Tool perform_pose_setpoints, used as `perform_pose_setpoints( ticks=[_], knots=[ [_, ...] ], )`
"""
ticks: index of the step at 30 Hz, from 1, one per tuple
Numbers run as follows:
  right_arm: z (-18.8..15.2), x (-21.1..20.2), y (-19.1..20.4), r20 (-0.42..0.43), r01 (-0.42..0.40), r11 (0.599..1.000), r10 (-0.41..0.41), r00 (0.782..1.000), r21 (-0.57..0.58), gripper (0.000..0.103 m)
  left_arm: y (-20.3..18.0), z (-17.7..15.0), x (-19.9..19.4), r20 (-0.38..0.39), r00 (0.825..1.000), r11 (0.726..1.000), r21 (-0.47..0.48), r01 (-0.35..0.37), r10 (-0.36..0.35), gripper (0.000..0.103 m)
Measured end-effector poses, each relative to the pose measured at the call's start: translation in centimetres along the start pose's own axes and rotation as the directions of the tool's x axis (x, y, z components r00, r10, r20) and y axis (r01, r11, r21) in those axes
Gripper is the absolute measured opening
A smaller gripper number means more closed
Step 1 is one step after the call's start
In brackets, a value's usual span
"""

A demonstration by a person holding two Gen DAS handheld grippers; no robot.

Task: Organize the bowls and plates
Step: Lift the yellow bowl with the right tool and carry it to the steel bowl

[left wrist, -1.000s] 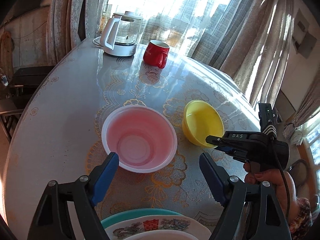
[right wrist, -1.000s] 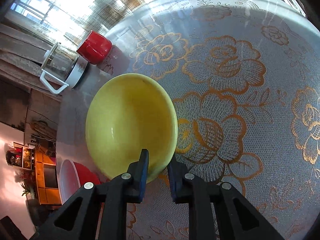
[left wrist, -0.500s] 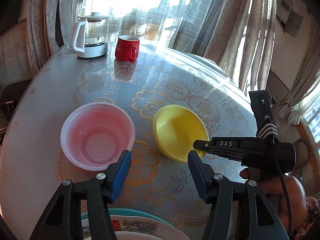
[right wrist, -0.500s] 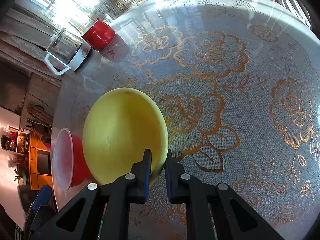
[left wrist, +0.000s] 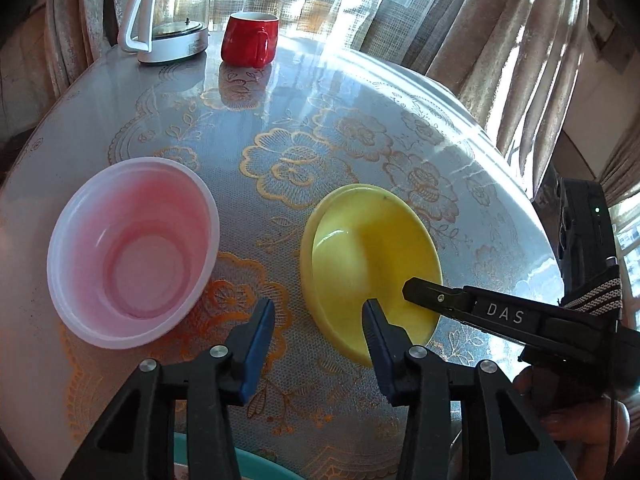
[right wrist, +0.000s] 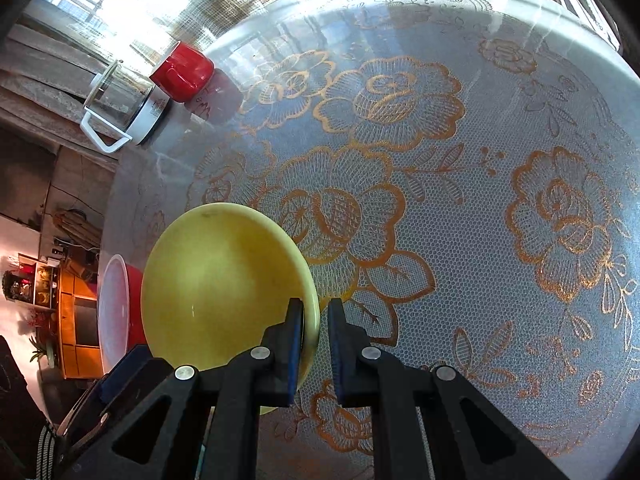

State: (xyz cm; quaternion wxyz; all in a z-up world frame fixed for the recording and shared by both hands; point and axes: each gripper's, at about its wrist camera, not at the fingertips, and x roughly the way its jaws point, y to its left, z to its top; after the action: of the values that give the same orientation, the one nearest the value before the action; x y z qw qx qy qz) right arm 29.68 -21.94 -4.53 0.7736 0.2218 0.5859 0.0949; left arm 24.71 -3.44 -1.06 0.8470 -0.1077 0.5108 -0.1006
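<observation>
A yellow bowl (left wrist: 368, 252) (right wrist: 224, 280) stands tilted on the lace-covered table (left wrist: 360, 100), its mouth turned towards the left wrist camera. My right gripper (right wrist: 316, 328) (left wrist: 416, 288) is shut on its near rim. A pink translucent bowl (left wrist: 132, 256) (right wrist: 120, 312) sits upright to its left. My left gripper (left wrist: 320, 332) hovers between the two bowls with its jaws closing. The yellow bowl's lower left edge shows in the gap, and the pads do not press on it.
At the far edge by the curtains stand a glass kettle (left wrist: 168, 12) (right wrist: 120, 108) and a red mug (left wrist: 250, 38) (right wrist: 184, 72). A teal plate's rim (left wrist: 208, 464) shows at the near edge under my left gripper. A hand (left wrist: 568, 412) holds the right gripper.
My left gripper has swung right, from in front of the pink bowl to beside the yellow one, and its jaws have narrowed. The right gripper has closed on the yellow bowl's rim and tipped it up.
</observation>
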Motion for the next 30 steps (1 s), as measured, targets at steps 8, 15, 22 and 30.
perform_pose_setpoints(
  ticks=[8, 15, 22, 30],
  knots=[
    [-0.2, 0.2, 0.4, 0.001, -0.033, 0.999, 0.033, 0.999, -0.004, 0.012, -0.7, -0.9, 1.8, -0.028, 0.999, 0.998, 0.045, -0.044, 0.045, 0.021],
    [-0.9, -1.2, 1.6, 0.057, -0.023, 0.999, 0.026, 0.998, -0.043, 0.011, -0.8, -1.1, 0.4, 0.006, 0.999, 0.997, 0.057, -0.046, 0.046, 0.02],
    [-2.3, -4.1, 2.2, 0.114, -0.043, 0.997, 0.05, 0.992, -0.066, 0.011, -1.3, -1.7, -2.0, 0.047, 0.999, 0.999, 0.049, -0.022, 0.02, 0.02],
    [-5.1, -7.5, 1.9, 0.213, -0.081, 0.994, 0.094, 0.973, -0.07, 0.011, -2.7, -3.5, -5.8, 0.138, 0.99, 0.997, 0.077, 0.006, -0.016, 0.02]
  ],
)
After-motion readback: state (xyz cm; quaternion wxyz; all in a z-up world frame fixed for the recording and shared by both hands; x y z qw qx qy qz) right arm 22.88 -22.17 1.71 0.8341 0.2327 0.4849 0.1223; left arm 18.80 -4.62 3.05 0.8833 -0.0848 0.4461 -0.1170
